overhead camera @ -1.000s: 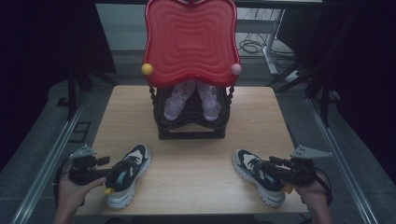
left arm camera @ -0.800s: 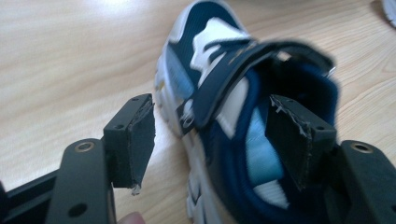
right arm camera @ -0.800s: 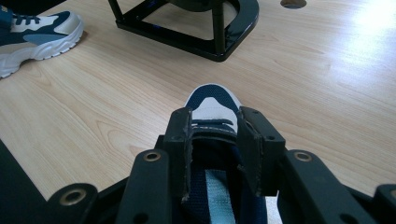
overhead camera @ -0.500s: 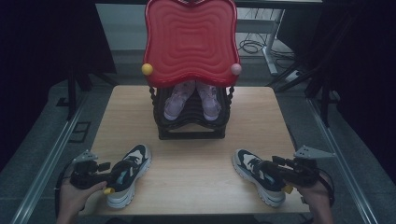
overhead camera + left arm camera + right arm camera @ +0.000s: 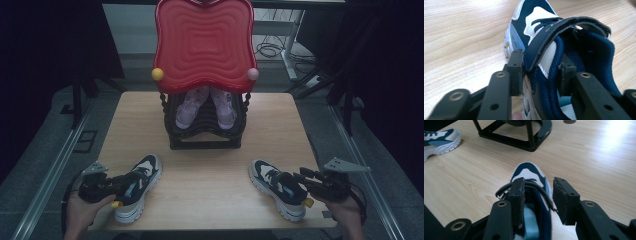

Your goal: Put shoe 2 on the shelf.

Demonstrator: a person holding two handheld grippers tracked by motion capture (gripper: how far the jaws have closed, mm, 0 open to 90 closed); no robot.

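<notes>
A navy and white left shoe (image 5: 145, 172) (image 5: 529, 15) lies near the table's front left. My left gripper (image 5: 129, 183) (image 5: 540, 67) has just been closing. One pad is outside the strap and one inside the collar, pressing the shoe's side wall. The matching right shoe (image 5: 270, 180) (image 5: 529, 171) lies at the front right. My right gripper (image 5: 298, 176) (image 5: 537, 192) has just been opening. One jaw is inside the shoe's mouth and the other outside its wall, with a small gap to the wall.
A black rack (image 5: 205, 142) (image 5: 524, 135) stands mid-table under a red wavy tray (image 5: 202, 45) with a yellow ball (image 5: 157, 74) and a pink ball (image 5: 253, 74). A pink pair of shoes (image 5: 187, 107) sits inside it. The wooden table (image 5: 210, 175) has bare room between the two shoes.
The left hand with its gripper has sunk slightly toward the table's front edge. Both shoes lie where they were, and the right hand has barely shifted.
</notes>
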